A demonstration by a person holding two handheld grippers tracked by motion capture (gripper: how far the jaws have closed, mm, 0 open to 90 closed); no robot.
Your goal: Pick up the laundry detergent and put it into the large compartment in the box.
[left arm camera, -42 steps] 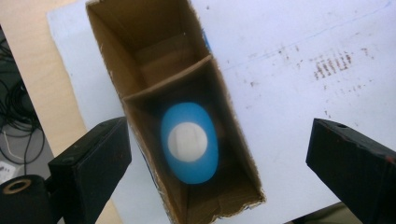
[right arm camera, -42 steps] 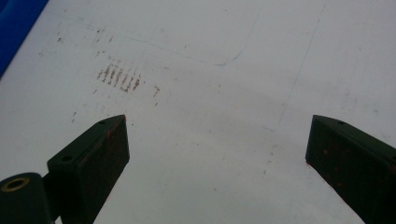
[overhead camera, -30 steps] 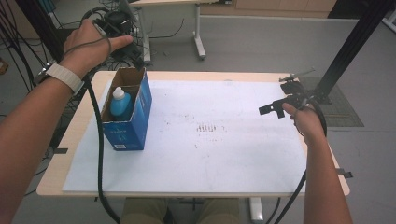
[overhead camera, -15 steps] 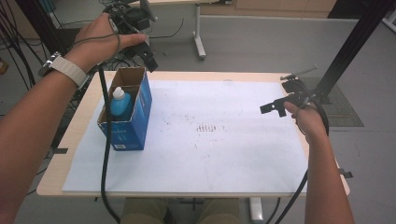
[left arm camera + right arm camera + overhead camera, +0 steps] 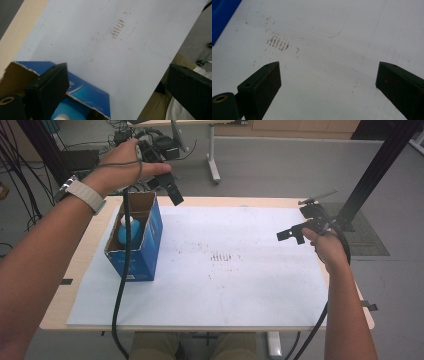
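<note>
A blue cardboard box (image 5: 150, 247) stands open-topped on the left of the white sheet (image 5: 235, 285). Inside it is a blue bottle (image 5: 127, 231) with a white cap. My left gripper (image 5: 169, 187) hangs in the air just beyond the box's far right corner. In the left gripper view its jaws stand wide apart, open (image 5: 117, 72), above the box (image 5: 92, 95) and the bottle (image 5: 68, 110). My right gripper (image 5: 300, 220) hovers over the sheet's right edge, open (image 5: 328, 72) and holding nothing. A corner of the box (image 5: 222, 15) shows at top left in the right gripper view.
The sheet covers most of a light wooden table (image 5: 75, 270) and has faint brown marks (image 5: 222, 257) in the middle. A black post (image 5: 370, 175) rises beyond the table's right edge. Cables and equipment (image 5: 150, 145) lie on the floor behind.
My left gripper has swung right and toward the table, from behind the box's far left to above its far right corner. The right gripper has stayed put.
</note>
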